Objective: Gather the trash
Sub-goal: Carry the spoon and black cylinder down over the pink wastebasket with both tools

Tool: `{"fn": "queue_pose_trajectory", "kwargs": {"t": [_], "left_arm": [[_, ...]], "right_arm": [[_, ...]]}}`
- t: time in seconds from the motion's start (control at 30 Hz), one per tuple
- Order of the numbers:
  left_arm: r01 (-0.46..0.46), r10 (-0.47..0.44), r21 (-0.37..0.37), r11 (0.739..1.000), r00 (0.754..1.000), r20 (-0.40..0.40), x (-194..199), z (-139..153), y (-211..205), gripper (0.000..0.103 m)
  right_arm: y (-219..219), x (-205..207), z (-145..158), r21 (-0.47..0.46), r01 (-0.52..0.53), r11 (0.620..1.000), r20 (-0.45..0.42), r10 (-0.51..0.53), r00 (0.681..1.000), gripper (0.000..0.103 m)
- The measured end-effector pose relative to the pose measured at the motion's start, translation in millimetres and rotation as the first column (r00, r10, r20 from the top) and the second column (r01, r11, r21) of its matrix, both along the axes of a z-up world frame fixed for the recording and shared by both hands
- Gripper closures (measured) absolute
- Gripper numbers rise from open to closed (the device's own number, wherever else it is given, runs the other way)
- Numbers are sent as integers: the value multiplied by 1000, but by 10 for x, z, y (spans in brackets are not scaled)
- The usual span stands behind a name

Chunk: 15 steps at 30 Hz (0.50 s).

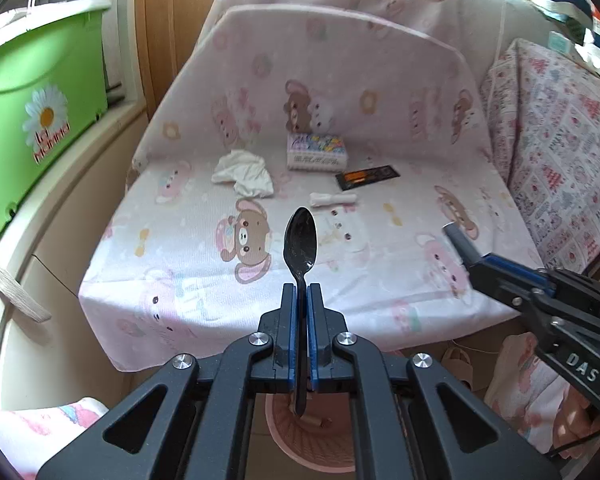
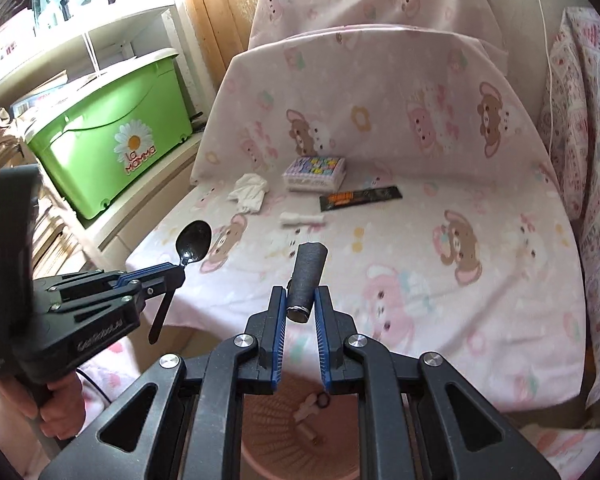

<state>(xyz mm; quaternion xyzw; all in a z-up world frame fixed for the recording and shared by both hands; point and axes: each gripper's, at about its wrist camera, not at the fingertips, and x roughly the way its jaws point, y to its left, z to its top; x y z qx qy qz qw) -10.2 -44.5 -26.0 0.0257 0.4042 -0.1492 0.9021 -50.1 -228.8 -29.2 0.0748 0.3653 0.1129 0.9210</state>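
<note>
The left gripper (image 1: 300, 292) is clamped tight on the handle of a black plastic spoon (image 1: 300, 240), bowl pointing away and up, the handle end hanging down over a pink basket (image 1: 296, 444) on the floor at the near edge of the seat. The right gripper (image 2: 300, 300) has its jaws narrowly set around a dark grey cylinder (image 2: 306, 280) with a metal end, pressed between the blue pads; it too hangs above the basket (image 2: 260, 436), which already has a few small scraps lying in its bottom.

So the job looks partly done: some bits are binned, two pieces are in hand and seemingly ready to drop. Left on the pink bear-print cover (image 1: 180, 240): a crumpled white tissue (image 1: 244, 174) at the far left, a small rolled white wad (image 1: 332, 199) in the middle, and a black and orange wrapper (image 1: 367, 176) to the far right. The patterned tissue pack (image 1: 316, 151) behind them may not be trash; I cannot tell
</note>
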Motion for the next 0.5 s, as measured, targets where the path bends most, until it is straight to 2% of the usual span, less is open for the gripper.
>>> {"fn": "queue_pose_trajectory", "kwargs": {"t": [0.07,0.13,0.27,0.37,0.5], "left_arm": [[27,-28,9,1000,999,47,-142,46,-38,99],[43,-42,-11,999,997,57,-242,62,-44,99],[55,-59,-72,996,997,-50,-235,-77,-7,99],[124,-127,-33,992,981,-143,-259,-203,-107,99],[163,-163,-17,986,966,-200,-332,-322,-187,99]], "right_arm": [[21,-63,-20,-1,-5,1000,-19,5,1000,87],[53,-83,-70,-14,-6,1000,-46,5,999,87],[105,-112,-156,-18,-17,1000,-85,15,996,87],[146,-136,-229,-22,-29,999,-123,26,992,87],[178,-183,-317,-39,-32,999,-152,26,988,87]]}}
